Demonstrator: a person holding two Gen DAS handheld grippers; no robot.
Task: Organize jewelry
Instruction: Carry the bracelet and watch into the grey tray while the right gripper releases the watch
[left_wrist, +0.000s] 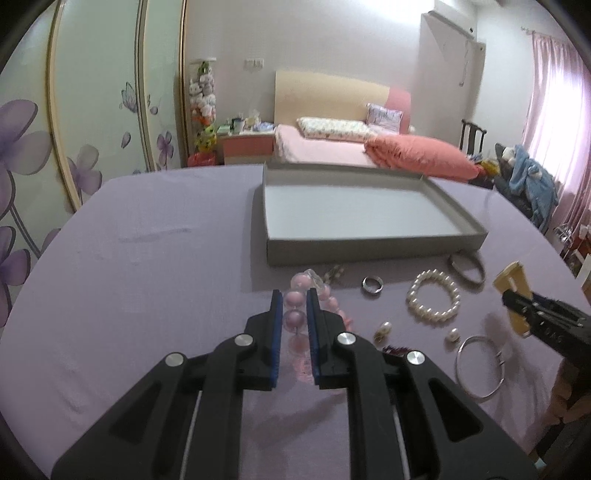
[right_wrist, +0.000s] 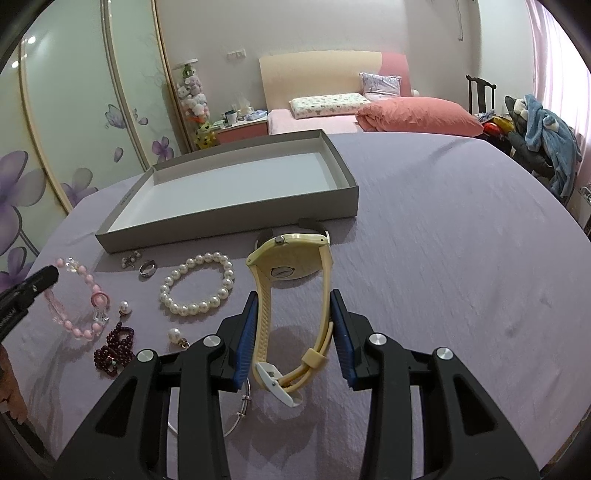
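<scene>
Lavender cloth covers my bench (right_wrist: 443, 240). At left, my left tool (left_wrist: 294, 295) clenches the pink bead bracelet (left_wrist: 294, 308), hanging lengthwise away from me. My right tool (right_wrist: 293, 302) grasps the yellow watch (right_wrist: 291, 273), face toward the grey tray (right_wrist: 236, 221).

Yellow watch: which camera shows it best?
The right wrist view. The yellow watch fills the centre, strap clamped in the right claw, case back and buckle clear. The left wrist view shows only part of it at the right edge, held by that claw's tips.
</scene>
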